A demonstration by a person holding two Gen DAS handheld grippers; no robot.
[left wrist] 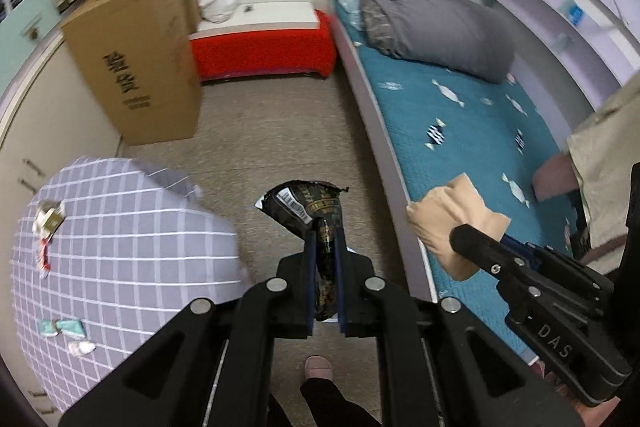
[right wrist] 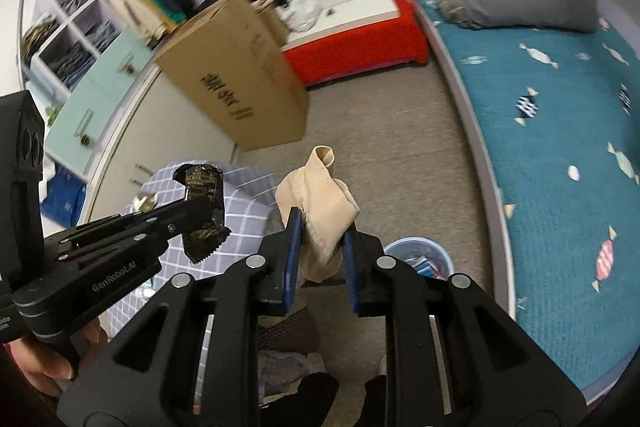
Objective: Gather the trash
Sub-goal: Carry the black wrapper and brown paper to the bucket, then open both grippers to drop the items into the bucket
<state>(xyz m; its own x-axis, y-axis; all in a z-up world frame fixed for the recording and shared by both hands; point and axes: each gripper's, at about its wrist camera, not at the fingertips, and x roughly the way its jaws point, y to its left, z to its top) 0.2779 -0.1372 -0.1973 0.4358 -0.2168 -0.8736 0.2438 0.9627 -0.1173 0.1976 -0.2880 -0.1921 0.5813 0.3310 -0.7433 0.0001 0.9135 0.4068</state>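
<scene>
While both tools are held above the floor point(left wrist: 280, 131) between the table and the bed, each is seen closed on a piece of trash. The left tool point(left wrist: 325, 263) is clamped on a dark crumpled snack wrapper point(left wrist: 308, 211), whose torn top with a barcode sticks out past the blue pads point(left wrist: 310, 267). The right tool point(right wrist: 320, 251) is clamped on a beige crumpled piece point(right wrist: 320, 203), soft and folded, which rises above its jaws; what it is made of cannot be told. A table covered with a grey checked cloth point(left wrist: 128, 247) is seen at the left, with small scraps point(left wrist: 64, 329) lying on it. A light blue bin point(right wrist: 416, 255) holding some items is visible on the floor just beyond the right tool. A large cardboard box point(left wrist: 136, 59) stands farther back, and the bed with a teal cover point(left wrist: 460, 115) runs along the right.
</scene>
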